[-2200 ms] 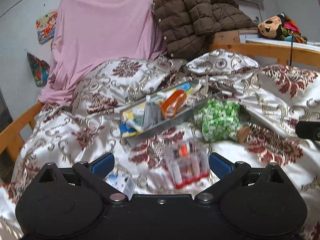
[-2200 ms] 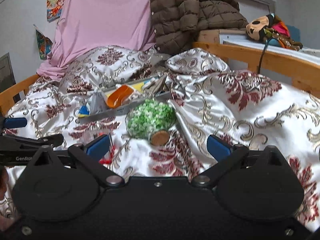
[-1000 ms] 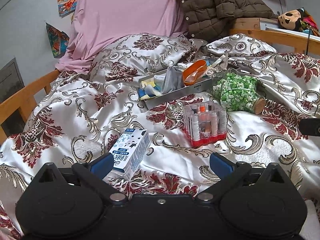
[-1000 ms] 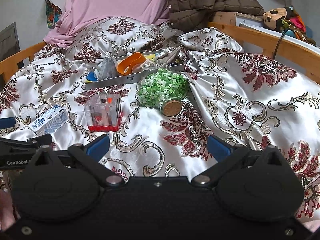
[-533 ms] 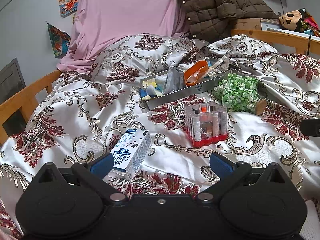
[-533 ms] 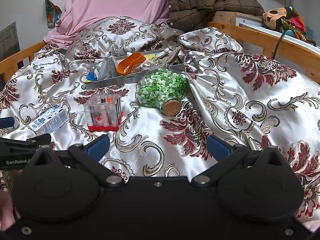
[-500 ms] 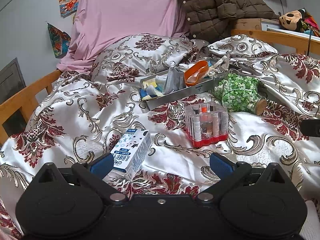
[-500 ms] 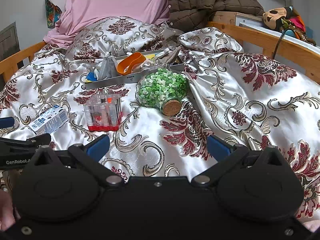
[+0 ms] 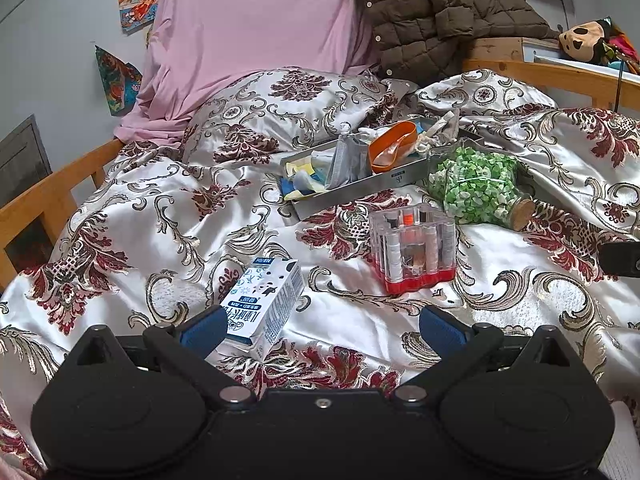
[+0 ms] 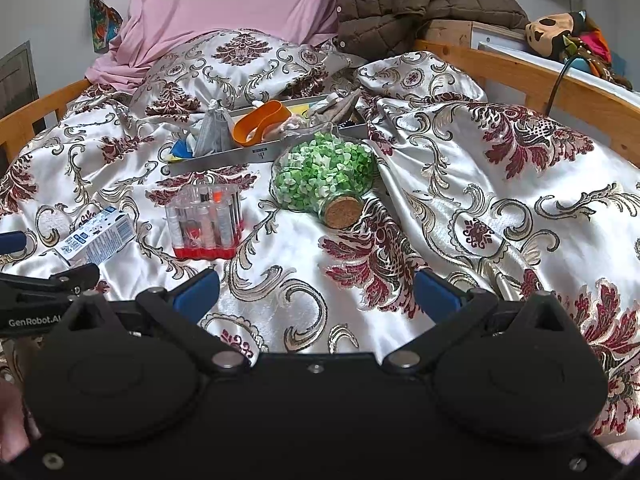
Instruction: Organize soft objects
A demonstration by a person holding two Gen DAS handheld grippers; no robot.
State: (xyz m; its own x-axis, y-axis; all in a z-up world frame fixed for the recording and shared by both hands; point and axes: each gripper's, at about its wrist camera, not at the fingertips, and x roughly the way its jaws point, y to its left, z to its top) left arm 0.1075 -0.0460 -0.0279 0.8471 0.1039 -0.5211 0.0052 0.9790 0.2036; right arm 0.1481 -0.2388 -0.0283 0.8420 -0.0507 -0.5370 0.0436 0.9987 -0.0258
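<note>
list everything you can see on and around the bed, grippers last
bedspread: 1, white with red and gold, over the bed
tray: 1, metal, centre of bed, filled with small items
jar: 1, glass with cork, green pieces inside, lying beside the tray
tube rack: 1, clear with red base, in front of the tray
carton: 1, white and blue, lying near the left fingers
sheet: 1, pink, at the headboard
jacket: 1, brown, at the headboard
plush toy: 1, far right shelf
left gripper: open, empty
right gripper: open, empty

Metal tray [image 9: 360, 190] on the bed holds soft bits: orange band [image 9: 394, 146], grey pouch [image 9: 346, 160], blue-yellow scraps [image 9: 302, 180], jumbled, tray tilted on quilt
</note>
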